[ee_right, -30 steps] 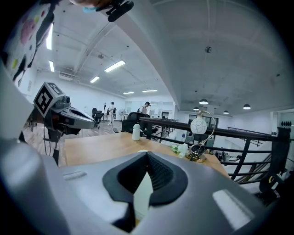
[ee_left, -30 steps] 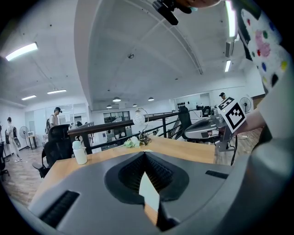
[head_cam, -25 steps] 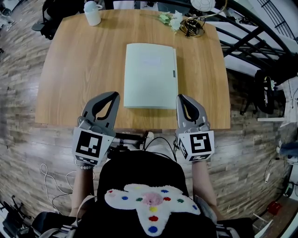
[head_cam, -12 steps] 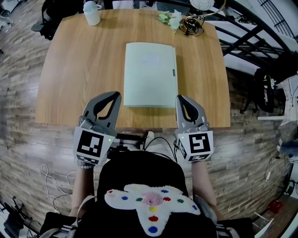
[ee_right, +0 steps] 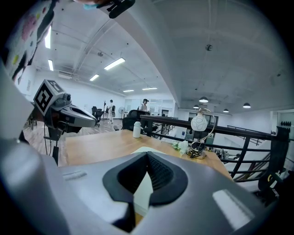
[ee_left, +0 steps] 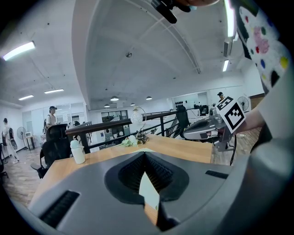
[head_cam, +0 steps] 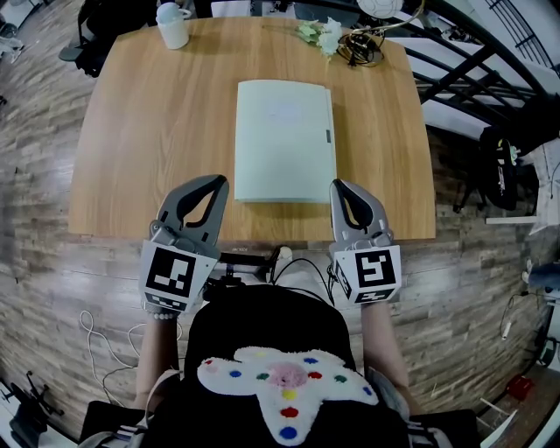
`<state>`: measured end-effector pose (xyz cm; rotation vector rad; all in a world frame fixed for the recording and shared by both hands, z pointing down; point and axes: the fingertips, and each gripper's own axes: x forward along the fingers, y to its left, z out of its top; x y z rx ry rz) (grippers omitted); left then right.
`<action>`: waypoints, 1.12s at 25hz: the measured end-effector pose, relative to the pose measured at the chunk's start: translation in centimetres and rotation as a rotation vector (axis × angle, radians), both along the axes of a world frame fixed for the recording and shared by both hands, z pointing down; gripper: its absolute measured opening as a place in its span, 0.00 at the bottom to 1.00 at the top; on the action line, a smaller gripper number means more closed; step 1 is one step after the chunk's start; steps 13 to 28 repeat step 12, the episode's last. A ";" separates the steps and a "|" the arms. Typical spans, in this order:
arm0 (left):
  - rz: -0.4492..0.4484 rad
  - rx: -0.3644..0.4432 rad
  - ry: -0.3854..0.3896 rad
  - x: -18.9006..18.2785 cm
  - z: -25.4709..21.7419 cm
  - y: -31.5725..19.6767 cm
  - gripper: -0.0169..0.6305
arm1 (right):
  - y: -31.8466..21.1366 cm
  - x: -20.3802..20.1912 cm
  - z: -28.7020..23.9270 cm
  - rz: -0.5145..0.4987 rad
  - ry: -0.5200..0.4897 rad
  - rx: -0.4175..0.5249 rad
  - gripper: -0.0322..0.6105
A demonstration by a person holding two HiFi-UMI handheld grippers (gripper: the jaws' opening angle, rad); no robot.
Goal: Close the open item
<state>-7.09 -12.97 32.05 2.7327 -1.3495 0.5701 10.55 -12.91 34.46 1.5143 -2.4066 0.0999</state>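
Near the table (head_cam: 131,131) edge, left gripper (head_cam: 215,183) and right gripper (head_cam: 339,185) sit clamped, empty; folder (head_cam: 284,140) lies closed.

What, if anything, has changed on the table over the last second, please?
Nothing visibly changed. The left gripper and right gripper stay shut and empty at the near edge of the table, and the folder lies flat ahead of them, untouched.

- Folder (ee_left: 149,189): in both gripper views only a sliver shows thru the jaw gap, rest hidden.
- Lamp (head_cam: 381,7): cut off by head view's top edge.
- Folder's label (head_cam: 286,111): print too faint to read.
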 end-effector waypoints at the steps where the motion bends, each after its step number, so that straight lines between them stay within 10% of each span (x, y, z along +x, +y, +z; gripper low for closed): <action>1: 0.001 -0.001 0.000 0.0 0.0 0.0 0.04 | 0.0 0.0 0.1 0.001 0.000 -0.002 0.06; 28: 0.017 -0.003 -0.005 0.4 0.4 0.1 0.04 | 0.3 0.1 0.6 0.010 0.009 -0.013 0.06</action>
